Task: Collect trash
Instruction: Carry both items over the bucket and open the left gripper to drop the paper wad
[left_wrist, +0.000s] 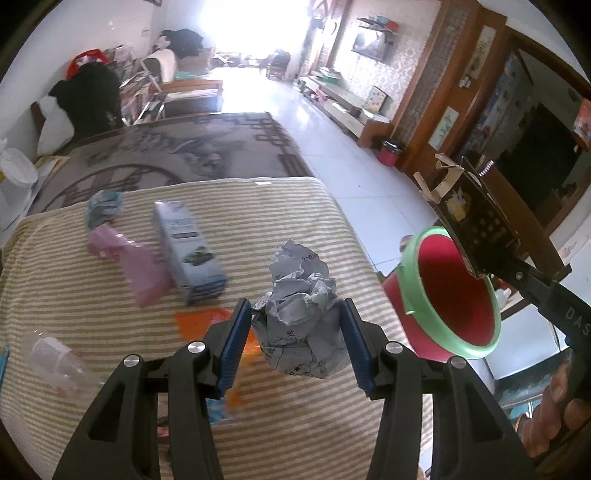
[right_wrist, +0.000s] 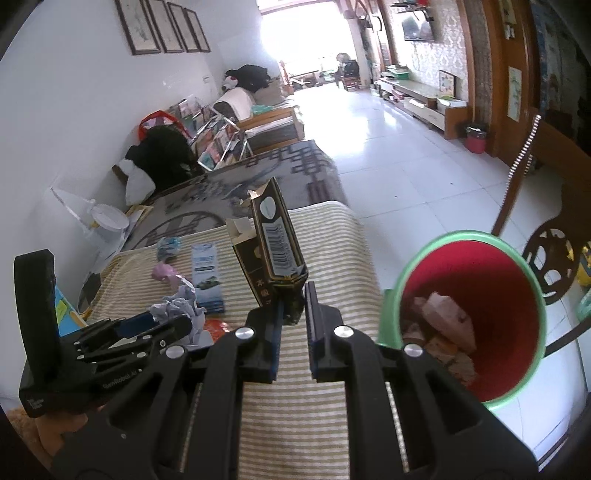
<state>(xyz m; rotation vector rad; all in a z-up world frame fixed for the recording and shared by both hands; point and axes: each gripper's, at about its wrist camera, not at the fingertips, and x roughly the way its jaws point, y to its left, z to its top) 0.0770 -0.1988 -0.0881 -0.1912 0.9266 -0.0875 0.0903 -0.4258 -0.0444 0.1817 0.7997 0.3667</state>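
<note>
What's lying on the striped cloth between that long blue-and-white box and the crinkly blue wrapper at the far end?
A pink plastic bag lies between the blue-and-white box and the blue wrapper; the left wrist view shows it best.

A bin (right_wrist: 469, 314) stands off the surface's (left_wrist: 258, 206) right edge, scraps inside. On the surface, a carton (left_wrist: 190, 251) lies beside a bag (left_wrist: 140, 266).

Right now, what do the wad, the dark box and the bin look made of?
Wad: thin printed paper, matte, heavily creased. Dark box: glossy printed cardboard, raw brown torn flaps, barcode. Bin: probably plastic, smooth red wall with a green rim.
</note>
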